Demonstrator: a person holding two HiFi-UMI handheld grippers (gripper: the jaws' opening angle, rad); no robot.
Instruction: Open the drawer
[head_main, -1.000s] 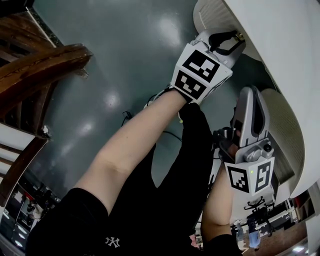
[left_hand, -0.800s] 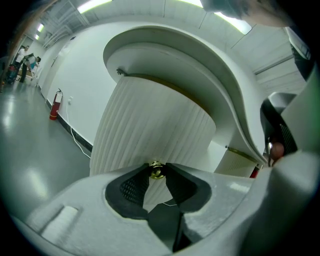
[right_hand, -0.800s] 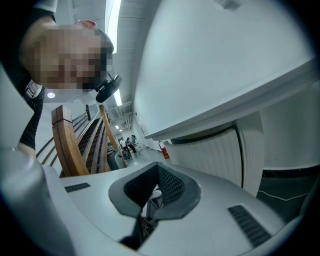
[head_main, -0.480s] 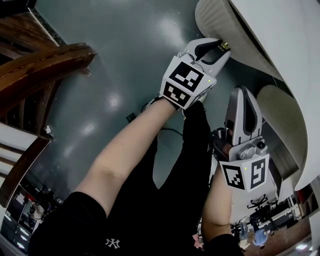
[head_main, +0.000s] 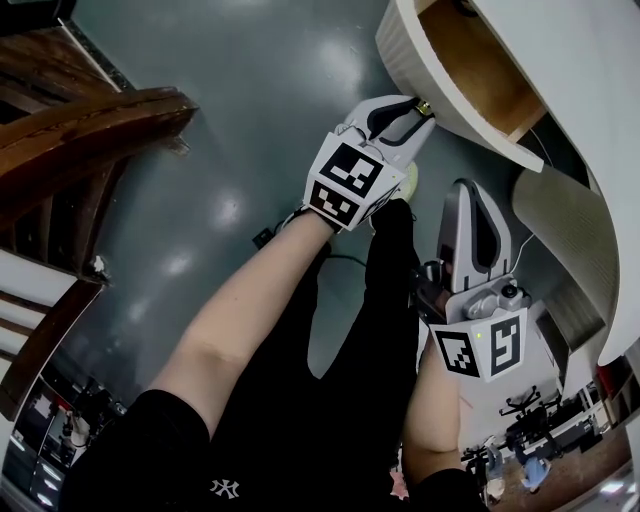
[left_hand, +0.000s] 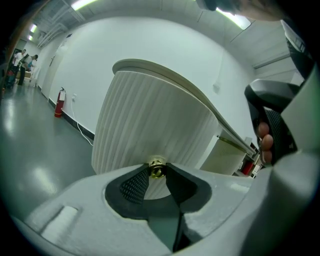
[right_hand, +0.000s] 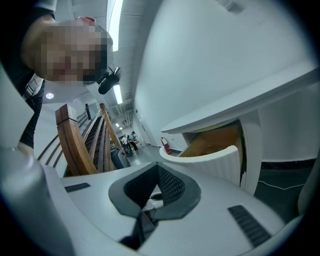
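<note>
drawer (head_main: 402, 62) slid out; left gripper (head_main: 417, 108) fingers pinch its knob (left_hand: 157, 169), right gripper (head_main: 468, 193) fingers closed, empty.

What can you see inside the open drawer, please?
Bare wooden walls and floor show inside the drawer; its rear is hidden beneath the white top.

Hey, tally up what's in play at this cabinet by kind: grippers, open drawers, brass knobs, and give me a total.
Grippers: 2 (left gripper, right gripper)
Open drawer: 1
Brass knob: 1
Total: 4
</note>
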